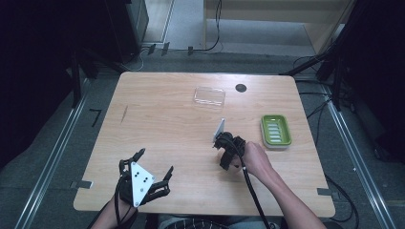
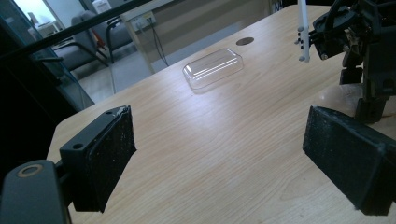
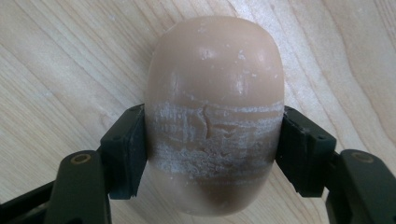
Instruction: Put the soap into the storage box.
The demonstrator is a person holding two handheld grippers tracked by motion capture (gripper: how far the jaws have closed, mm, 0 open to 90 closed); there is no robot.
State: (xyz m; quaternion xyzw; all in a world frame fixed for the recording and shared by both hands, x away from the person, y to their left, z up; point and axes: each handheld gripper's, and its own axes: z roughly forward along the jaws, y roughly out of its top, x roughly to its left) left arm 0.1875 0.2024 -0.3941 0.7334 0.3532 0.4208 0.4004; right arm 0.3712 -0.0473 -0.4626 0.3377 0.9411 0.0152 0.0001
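Note:
A tan oval bar of soap (image 3: 214,70) lies on the wooden table (image 1: 162,119), its middle scuffed white. My right gripper (image 3: 212,149) points down on it, and both black pads press the bar's sides, so it is shut on the soap. In the high view that gripper (image 1: 228,155) stands right of the table's centre and covers the bar. The left gripper view catches it (image 2: 359,51) from the side, with a bit of soap (image 2: 336,95) beneath. My left gripper (image 1: 155,162) rests near the front left edge, open (image 2: 219,158), with nothing between its pads.
A green soap dish (image 1: 275,130) with a slotted insert sits just right of the right hand. A clear plastic lid (image 1: 209,96) lies toward the far side, beside a round black cable hole (image 1: 240,88). Dark stands and cables surround the table.

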